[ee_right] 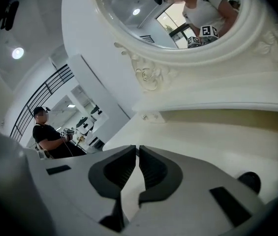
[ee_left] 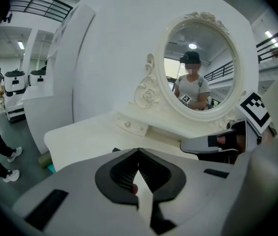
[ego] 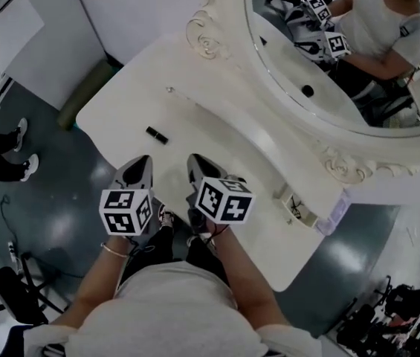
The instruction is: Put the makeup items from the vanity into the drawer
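Note:
A small black makeup tube lies on the white vanity top, left of centre. My left gripper hovers over the near edge, just short of the tube, shut and empty; in its own view only the tube's end peeks over the shut left gripper. My right gripper hangs beside it, also shut with nothing between the jaws, and shows in its own view. A dark round item sits on the top by its right jaw. A small drawer stands pulled out at the right.
The oval mirror in a carved frame rises at the back of the vanity. A closed little drawer with a knob sits under the mirror's left side. A person's feet stand on the grey floor to the left.

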`<state>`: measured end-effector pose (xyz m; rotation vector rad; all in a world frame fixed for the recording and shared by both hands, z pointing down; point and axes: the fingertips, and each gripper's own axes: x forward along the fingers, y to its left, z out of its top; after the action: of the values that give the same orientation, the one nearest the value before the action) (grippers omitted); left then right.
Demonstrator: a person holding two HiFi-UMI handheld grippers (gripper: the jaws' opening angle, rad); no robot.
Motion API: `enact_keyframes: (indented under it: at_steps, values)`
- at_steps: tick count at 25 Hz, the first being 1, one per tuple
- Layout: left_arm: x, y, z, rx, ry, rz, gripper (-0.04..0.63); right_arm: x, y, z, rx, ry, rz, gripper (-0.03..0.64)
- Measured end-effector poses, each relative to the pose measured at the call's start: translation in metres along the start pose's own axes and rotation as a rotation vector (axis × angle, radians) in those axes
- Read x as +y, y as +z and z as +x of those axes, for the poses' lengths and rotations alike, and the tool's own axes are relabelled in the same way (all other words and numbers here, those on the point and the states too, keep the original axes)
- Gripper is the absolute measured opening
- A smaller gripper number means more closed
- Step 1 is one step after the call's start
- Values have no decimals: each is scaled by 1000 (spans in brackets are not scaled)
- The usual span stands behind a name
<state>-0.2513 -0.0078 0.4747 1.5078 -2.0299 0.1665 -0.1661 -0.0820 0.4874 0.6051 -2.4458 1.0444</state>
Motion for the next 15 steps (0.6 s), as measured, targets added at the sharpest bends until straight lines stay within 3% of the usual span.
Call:
enact_keyframes:
  at_steps: [6, 9, 15]
  values:
    - [40, -7, 4, 17, 39, -53, 3, 14, -11, 47, 87, 33, -63, 26]
    - [53, -14, 8, 36, 51, -79, 3, 15, -16, 64, 127, 32, -96, 82]
    - [70, -20, 18, 57, 59, -110, 3, 14, -24, 92, 191, 20, -198, 105]
